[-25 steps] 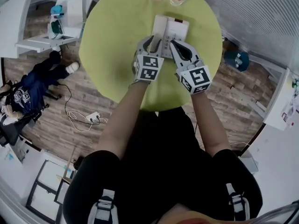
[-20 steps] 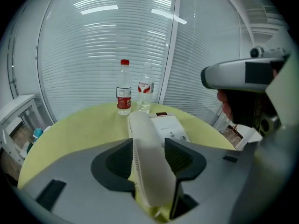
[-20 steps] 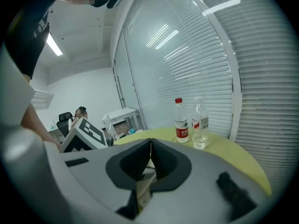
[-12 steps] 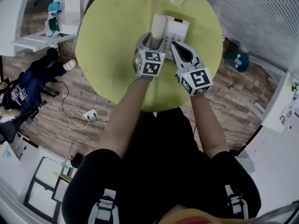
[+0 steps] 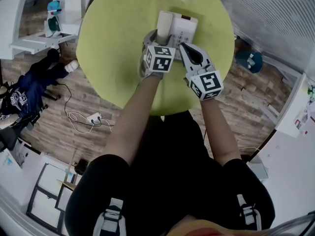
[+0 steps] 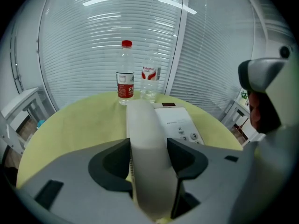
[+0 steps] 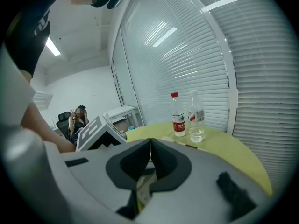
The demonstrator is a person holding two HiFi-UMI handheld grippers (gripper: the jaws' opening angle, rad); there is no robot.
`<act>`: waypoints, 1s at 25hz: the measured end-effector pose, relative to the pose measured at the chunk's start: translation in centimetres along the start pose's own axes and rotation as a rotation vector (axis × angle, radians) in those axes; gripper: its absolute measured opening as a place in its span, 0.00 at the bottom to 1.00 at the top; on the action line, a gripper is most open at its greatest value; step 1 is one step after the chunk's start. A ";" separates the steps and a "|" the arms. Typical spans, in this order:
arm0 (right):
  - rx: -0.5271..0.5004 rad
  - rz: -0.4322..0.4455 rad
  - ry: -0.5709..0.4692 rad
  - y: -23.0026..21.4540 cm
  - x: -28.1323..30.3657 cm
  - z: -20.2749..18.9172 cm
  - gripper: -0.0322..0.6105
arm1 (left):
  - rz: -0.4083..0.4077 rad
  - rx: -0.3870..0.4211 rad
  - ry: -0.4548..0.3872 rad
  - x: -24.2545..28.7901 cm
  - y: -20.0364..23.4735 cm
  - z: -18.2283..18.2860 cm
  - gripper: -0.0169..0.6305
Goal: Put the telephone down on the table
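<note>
The left tool (image 6: 148, 150), whose jaws have just been opening wide, is loosely straddling the handset (image 6: 144, 120) lying on the telephone base (image 6: 182, 122) on the desk (image 6: 79, 120), so the set-down is probably finishing, while the right tool (image 7: 150, 146) is hovering beside the base, closed and empty.

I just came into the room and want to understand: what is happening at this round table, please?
A person holds a gripper in each hand over a yellow-green table. The telephone sits on the table, with its handset on its left side. The left gripper has just been opening. Its fingers stand apart around the handset, so the handset seems released. The right gripper is shut, near the telephone's right corner. Two bottles stand behind.
</note>
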State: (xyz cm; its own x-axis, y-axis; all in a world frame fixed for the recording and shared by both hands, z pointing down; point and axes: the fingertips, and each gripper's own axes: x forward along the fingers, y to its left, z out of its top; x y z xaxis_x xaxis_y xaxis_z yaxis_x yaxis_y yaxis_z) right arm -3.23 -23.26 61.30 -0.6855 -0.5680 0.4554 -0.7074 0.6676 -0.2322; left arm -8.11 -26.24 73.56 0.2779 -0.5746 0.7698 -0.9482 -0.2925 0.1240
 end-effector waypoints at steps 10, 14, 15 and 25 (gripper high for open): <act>-0.008 -0.005 0.002 0.1 -0.7 -0.3 0.08 | 0.035 -0.069 0.006 -0.1 0.4 -0.2 0.38; -0.012 -0.005 -0.004 0.3 -1.2 0.0 0.08 | 0.022 -0.075 0.010 -0.7 0.2 -0.1 0.37; -0.014 -0.004 -0.006 0.4 -1.3 0.1 0.08 | 0.023 -0.068 0.011 -1.0 0.2 -0.1 0.37; -0.036 0.011 -0.028 2.6 -1.1 2.1 0.08 | 0.049 -0.053 -0.005 -4.9 2.7 0.1 0.37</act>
State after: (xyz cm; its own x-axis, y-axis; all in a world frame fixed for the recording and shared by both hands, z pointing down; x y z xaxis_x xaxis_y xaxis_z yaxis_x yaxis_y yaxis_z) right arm -4.67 -21.95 58.40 -0.6982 -0.5735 0.4285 -0.6935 0.6904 -0.2059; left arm -12.05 -24.25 70.04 0.2317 -0.5913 0.7725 -0.9675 -0.2229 0.1197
